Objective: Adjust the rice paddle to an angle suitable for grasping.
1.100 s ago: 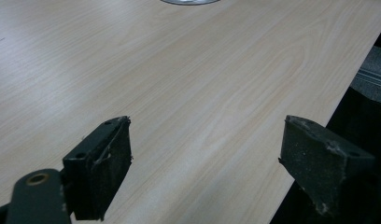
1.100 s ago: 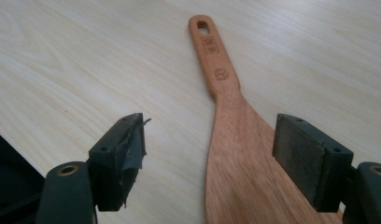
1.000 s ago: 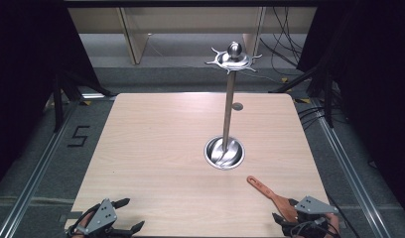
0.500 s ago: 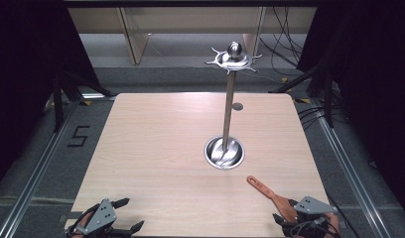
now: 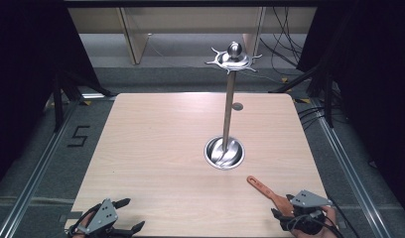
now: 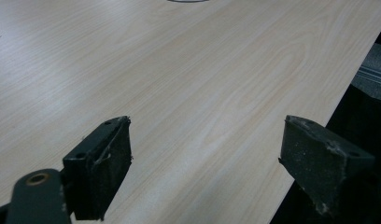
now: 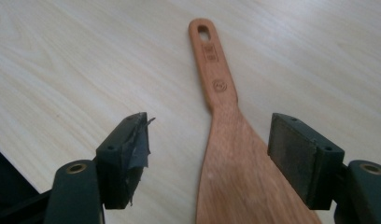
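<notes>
At the tabletop's (image 5: 156, 148) near left corner the left tool (image 5: 122, 218) hangs wide open, empty. Right of it, the right tool (image 7: 209, 144) spreads wide around the wooden spatula (image 7: 226, 154), which lies flat, ungripped; grasping and lifting remain.

Wooden spatula (image 7: 235, 154) lies flat on the table's near right corner.

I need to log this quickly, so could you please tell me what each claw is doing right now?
Left claw: open, empty, over the table.
Right claw: open, jaws either side of the wooden spatula, not gripping it.
</notes>
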Motion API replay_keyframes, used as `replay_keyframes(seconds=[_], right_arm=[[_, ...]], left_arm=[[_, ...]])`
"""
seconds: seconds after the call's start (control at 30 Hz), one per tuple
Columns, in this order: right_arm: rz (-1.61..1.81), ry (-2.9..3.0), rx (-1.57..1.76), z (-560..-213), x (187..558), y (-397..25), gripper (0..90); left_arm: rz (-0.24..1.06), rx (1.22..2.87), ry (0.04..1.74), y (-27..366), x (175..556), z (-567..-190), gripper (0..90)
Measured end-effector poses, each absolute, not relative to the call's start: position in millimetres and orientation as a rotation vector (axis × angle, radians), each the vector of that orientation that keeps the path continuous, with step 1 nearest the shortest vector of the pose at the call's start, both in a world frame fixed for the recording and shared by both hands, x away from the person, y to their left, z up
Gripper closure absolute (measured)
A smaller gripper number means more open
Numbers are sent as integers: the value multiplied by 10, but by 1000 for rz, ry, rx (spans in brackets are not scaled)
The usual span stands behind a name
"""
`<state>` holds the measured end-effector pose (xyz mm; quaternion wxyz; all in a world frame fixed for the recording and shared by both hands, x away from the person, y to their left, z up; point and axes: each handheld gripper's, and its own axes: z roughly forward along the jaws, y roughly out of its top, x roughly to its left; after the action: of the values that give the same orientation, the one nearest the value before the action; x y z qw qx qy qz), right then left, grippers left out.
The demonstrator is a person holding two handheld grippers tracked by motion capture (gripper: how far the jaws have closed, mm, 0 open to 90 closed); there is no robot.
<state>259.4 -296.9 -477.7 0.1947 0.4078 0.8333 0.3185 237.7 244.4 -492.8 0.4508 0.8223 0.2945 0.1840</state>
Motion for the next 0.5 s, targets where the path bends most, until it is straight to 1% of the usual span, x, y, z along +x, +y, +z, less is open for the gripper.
replay_keyframes(seconds=[0.27,0.37,0.4,0.43,0.47,0.5], right_arm=[[865,2358,1144,-4671,2714,-2904,335],[823,2383,1137,-4655,2796,-2899,374],[793,2419,1148,-4645,2862,-2891,398],[793,2419,1148,-4645,2862,-2891,398],[761,2474,1121,-4632,2940,-2876,433],[741,2493,1114,-4629,2970,-2861,434]], left_arm=[[453,2036,722,2443,2373,-4923,160],[465,2047,699,2449,2387,-4918,160],[455,2041,727,2443,2365,-4920,160],[455,2041,727,2443,2365,-4920,160],[465,2037,720,2445,2373,-4920,160],[452,2031,730,2440,2371,-4925,160]])
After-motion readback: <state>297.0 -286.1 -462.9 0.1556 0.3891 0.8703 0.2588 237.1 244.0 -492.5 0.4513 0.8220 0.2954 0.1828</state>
